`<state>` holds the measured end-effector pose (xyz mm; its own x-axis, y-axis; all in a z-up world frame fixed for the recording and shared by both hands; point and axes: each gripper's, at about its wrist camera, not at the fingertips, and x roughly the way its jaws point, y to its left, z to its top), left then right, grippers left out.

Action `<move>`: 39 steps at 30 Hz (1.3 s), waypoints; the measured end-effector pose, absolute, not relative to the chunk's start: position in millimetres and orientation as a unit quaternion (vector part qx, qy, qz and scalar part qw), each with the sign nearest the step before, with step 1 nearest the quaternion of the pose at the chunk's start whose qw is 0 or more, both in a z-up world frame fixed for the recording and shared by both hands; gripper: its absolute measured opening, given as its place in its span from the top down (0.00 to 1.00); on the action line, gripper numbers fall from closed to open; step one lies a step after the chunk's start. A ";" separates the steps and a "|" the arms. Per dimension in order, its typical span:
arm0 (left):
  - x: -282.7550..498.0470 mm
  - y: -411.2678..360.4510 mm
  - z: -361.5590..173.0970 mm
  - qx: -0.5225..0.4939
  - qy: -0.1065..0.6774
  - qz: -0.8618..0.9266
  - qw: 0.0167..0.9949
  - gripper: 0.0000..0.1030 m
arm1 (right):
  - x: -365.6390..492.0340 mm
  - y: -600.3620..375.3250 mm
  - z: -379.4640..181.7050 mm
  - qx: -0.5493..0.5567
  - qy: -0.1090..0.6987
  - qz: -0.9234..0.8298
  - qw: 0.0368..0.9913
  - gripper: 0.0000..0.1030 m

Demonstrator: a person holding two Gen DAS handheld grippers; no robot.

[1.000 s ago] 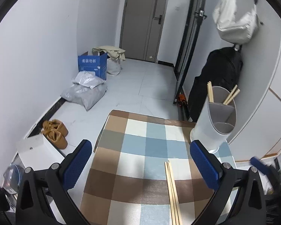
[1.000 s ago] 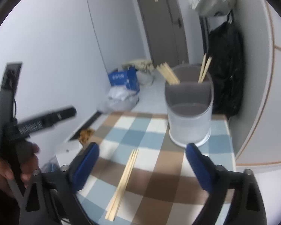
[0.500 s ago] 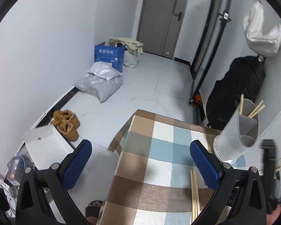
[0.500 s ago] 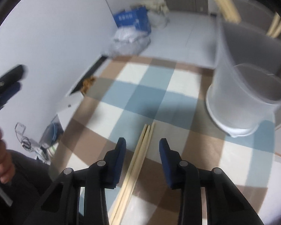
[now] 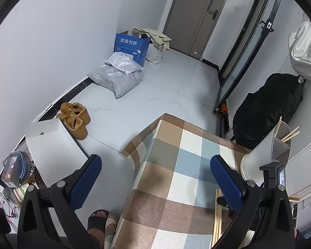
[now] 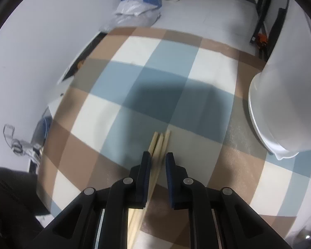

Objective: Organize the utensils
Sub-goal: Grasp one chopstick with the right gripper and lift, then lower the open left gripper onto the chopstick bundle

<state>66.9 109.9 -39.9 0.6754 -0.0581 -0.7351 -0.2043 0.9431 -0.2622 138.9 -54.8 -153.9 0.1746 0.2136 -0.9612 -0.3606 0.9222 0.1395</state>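
Checked tablecloth (image 6: 134, 108) under chopsticks (image 6: 160, 143), white holder (image 6: 284, 112)

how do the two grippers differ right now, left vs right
The left gripper has its jaws spread wide with nothing between them; the right gripper has its jaws narrowed around the chopsticks, a small gap showing on one side. The left gripper hangs over the near corner of the checked tablecloth, partly above the floor; the right gripper is down at the cloth beside the utensil holder. Both have black frames and blue pads.
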 end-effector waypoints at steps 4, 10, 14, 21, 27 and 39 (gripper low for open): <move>66.4 108.6 -40.1 -0.156 0.400 0.043 0.902 0.01 | 137.5 -53.9 -154.3 -0.053 0.612 0.183 0.768 0.95; 69.5 106.4 -45.6 -0.139 0.412 0.043 0.899 0.01 | 133.1 -67.6 -145.6 -0.015 0.589 0.181 0.788 0.96; 71.0 94.9 -54.8 -0.114 0.431 0.036 0.894 0.01 | 126.3 -92.1 -126.8 0.049 0.556 0.190 0.807 0.96; 74.9 66.9 -74.0 -0.081 0.490 -0.007 0.868 0.01 | 102.1 -148.7 -104.2 0.171 0.497 0.204 0.826 0.96; 77.2 28.0 -99.7 -0.051 0.555 -0.062 0.828 0.01 | 88.2 -189.8 -99.8 0.246 0.458 0.194 0.832 0.96; 80.9 2.8 -128.0 -0.002 0.602 -0.044 0.798 0.01 | 63.4 -222.8 -76.6 0.262 0.394 0.193 0.860 0.96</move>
<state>80.9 2.8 -128.0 0.2725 -0.0729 -0.9594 0.0669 0.9961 -0.0567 63.4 -222.8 -76.6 0.6152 0.5386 -0.5757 -0.1253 0.7878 0.6030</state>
